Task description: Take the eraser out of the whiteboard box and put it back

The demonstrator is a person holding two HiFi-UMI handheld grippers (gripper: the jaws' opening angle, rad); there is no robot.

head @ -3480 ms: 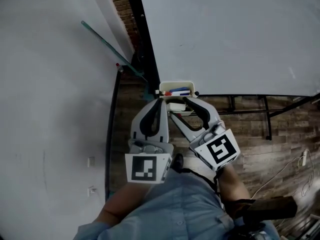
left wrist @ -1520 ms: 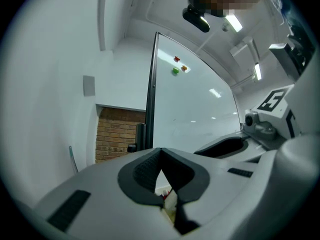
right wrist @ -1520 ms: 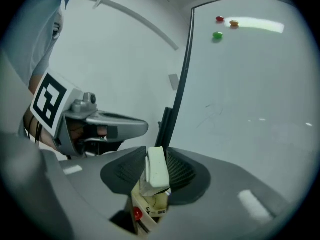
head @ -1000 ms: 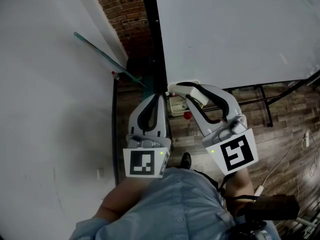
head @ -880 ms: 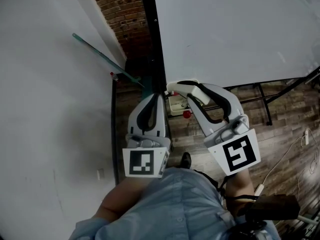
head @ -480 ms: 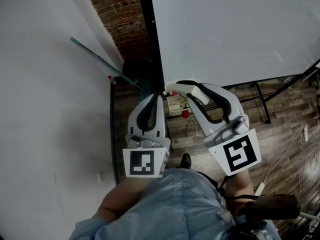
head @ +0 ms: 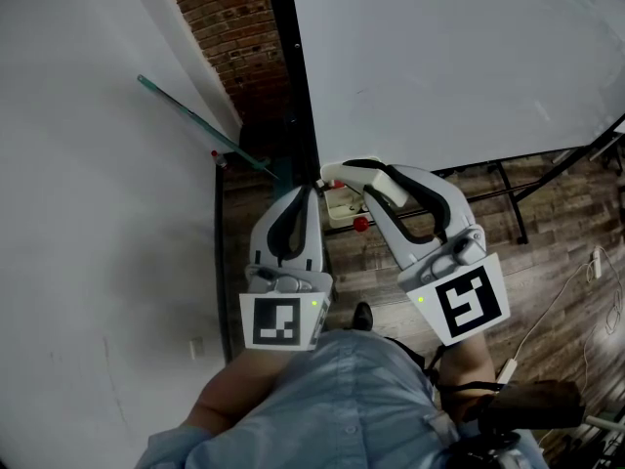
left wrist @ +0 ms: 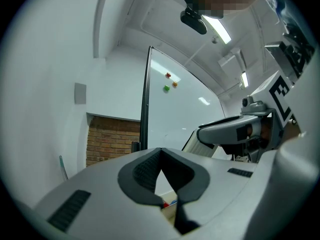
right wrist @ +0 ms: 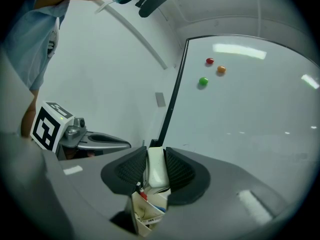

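Note:
My right gripper [head: 344, 174] is shut on the white eraser [head: 369, 180] and holds it just above the whiteboard box [head: 341, 208], which hangs at the board's lower left corner. In the right gripper view the eraser [right wrist: 156, 167] stands upright between the ribbed pads, with the cream box [right wrist: 146, 213] and its red-capped marker [right wrist: 141, 194] right below. My left gripper [head: 311, 193] is shut with nothing in it, close beside the box on its left. In the left gripper view its tips [left wrist: 160, 152] meet, and the right gripper [left wrist: 227, 132] shows at the right.
The whiteboard [head: 439, 57] fills the upper right, with a black frame post [head: 298, 86] along its left edge. Three coloured magnets [right wrist: 210, 69] sit high on the board. A white wall [head: 98, 213] stands on the left, brick [head: 220, 18] behind. Wooden floor [head: 547, 252] lies below.
Since the earliest frame my right gripper has lifted the eraser up out of the box. Over the last second both grippers have stayed almost still.

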